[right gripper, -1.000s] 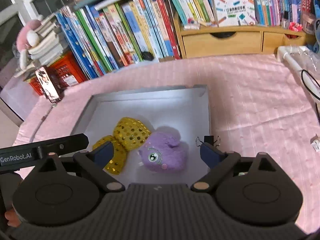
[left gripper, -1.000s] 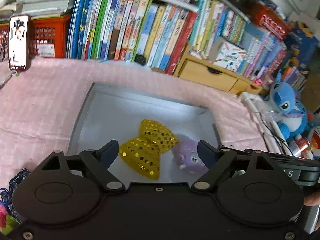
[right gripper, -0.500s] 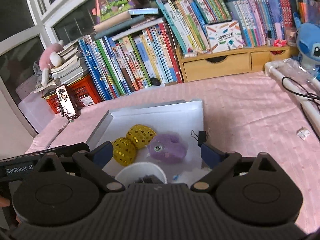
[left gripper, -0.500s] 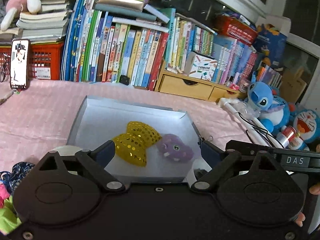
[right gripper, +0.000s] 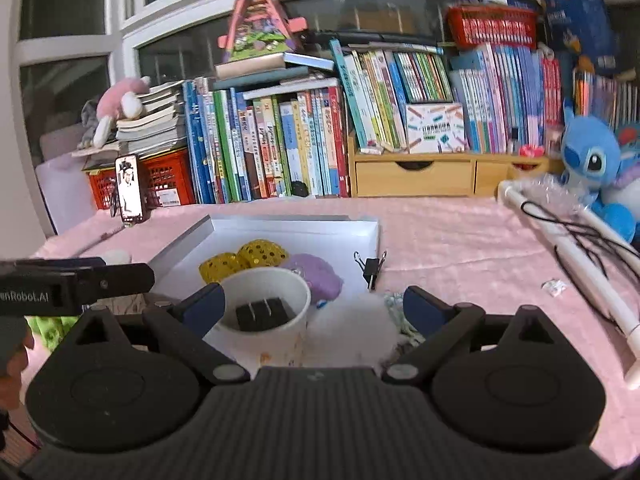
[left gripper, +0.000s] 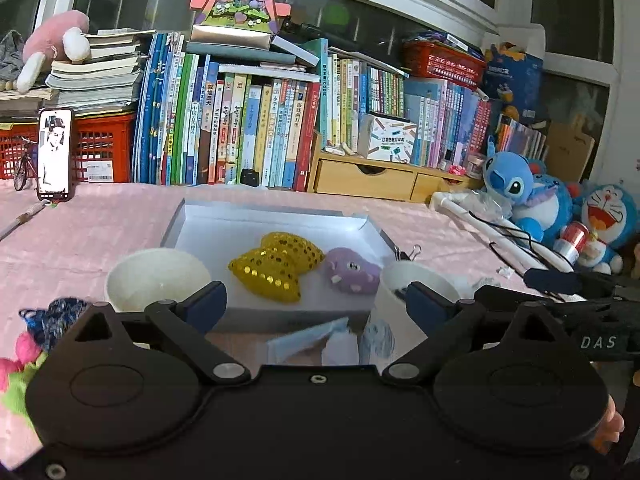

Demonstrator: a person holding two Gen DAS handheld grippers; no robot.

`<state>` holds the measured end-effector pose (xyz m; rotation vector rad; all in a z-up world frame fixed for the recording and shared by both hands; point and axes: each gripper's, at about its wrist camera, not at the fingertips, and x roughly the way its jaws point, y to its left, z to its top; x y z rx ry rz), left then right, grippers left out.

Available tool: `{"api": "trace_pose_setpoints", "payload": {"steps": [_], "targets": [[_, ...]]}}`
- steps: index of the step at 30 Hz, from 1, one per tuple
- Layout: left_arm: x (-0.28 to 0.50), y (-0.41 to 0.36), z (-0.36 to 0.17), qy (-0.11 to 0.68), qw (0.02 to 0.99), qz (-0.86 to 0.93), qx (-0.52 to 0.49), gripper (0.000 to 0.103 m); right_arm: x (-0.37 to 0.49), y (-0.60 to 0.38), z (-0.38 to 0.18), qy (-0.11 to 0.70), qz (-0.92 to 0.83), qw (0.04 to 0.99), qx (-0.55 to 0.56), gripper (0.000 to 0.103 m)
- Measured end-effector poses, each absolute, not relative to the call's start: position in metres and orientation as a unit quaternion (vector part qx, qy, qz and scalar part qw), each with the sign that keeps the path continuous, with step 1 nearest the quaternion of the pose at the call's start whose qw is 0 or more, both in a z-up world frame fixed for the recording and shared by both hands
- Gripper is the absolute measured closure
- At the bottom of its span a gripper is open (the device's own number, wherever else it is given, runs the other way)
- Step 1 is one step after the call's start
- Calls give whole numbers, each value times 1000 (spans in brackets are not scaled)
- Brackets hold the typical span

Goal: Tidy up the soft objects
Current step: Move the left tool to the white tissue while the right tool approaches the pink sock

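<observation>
A shallow white box [left gripper: 208,224] lies on the pink tablecloth; it also shows in the right wrist view [right gripper: 360,236]. In it lie a yellow sequined bow [left gripper: 276,266] and a purple plush toy [left gripper: 352,272], seen again as the bow [right gripper: 244,260] and the plush [right gripper: 316,272]. My left gripper [left gripper: 316,308] is open and empty, held near the box's front edge. My right gripper [right gripper: 314,308] is open and empty, just behind a white paper cup [right gripper: 264,328] holding black clips. A white fluffy item [right gripper: 352,332] lies beside that cup.
A second white cup [left gripper: 156,280] stands left of the box. A dark blue patterned cloth [left gripper: 52,316] and a pink-green soft item [left gripper: 16,376] lie at the left. A binder clip [right gripper: 372,268], a white pipe with cables [right gripper: 568,248], books and blue plush toys [left gripper: 516,192] surround the area.
Both grippers have pulled back and up from over the box. The cups, the tissue and the far shelves have come into view. Both stay open.
</observation>
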<state>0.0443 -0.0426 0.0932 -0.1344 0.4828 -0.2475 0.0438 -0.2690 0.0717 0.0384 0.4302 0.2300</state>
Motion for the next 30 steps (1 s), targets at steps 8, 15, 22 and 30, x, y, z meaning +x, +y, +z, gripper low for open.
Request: {"api": "trace_pose_setpoints", "payload": {"steps": [8, 15, 22, 30], "targets": [[26, -50, 66, 239, 963, -121, -41, 8, 18, -260, 56, 190, 129, 973, -8, 10], [32, -64, 48, 264, 954, -138, -29, 27, 6, -253, 40, 191, 137, 972, -13, 19], [52, -75, 33, 281, 950, -129, -38, 45, 4, -246, 26, 199, 118, 972, -45, 24], [73, -80, 27, 300, 945, -127, -45, 55, 5, -239, 15, 198, 94, 970, -103, 25]]}}
